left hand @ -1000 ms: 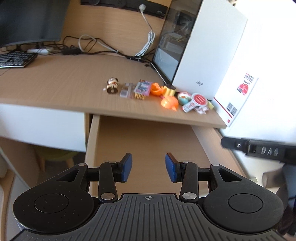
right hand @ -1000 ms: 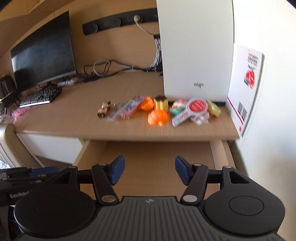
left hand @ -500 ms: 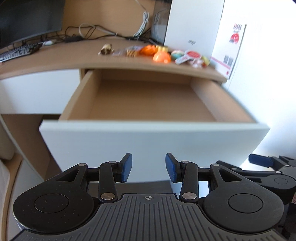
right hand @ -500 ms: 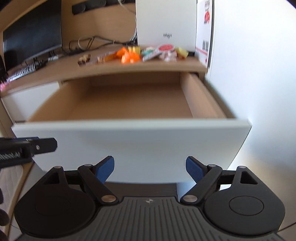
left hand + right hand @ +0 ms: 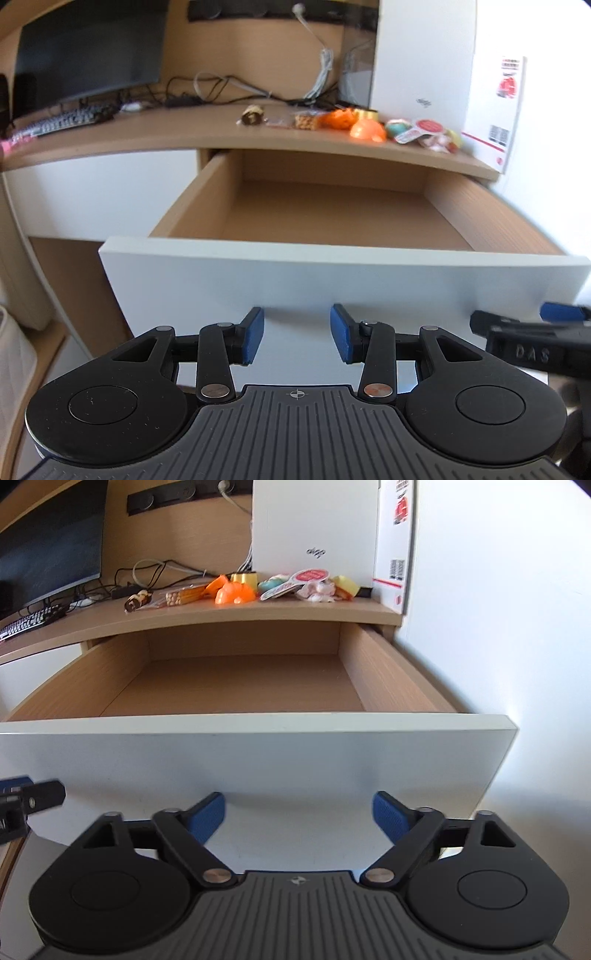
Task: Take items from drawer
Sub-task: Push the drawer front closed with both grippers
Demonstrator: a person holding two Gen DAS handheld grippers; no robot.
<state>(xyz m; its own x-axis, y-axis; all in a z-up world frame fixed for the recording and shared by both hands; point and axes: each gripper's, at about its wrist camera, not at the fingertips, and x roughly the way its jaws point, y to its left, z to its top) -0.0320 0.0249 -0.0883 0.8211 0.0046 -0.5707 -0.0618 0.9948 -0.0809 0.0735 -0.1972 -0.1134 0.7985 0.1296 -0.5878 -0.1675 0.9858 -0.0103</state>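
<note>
White-fronted drawer (image 5: 332, 280) looks empty, stiff and light: push its flat front, left gripper (image 5: 295, 334) jaws half open, right gripper (image 5: 299, 818) jaws just opened wide, both holding nothing.

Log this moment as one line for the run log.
drawer: open, nothing visible inside | items: on desk | left gripper: open, nothing held | right gripper: just opening wide, nothing held, facing drawer front

"DAS" on right tool (image 5: 532, 352)
</note>
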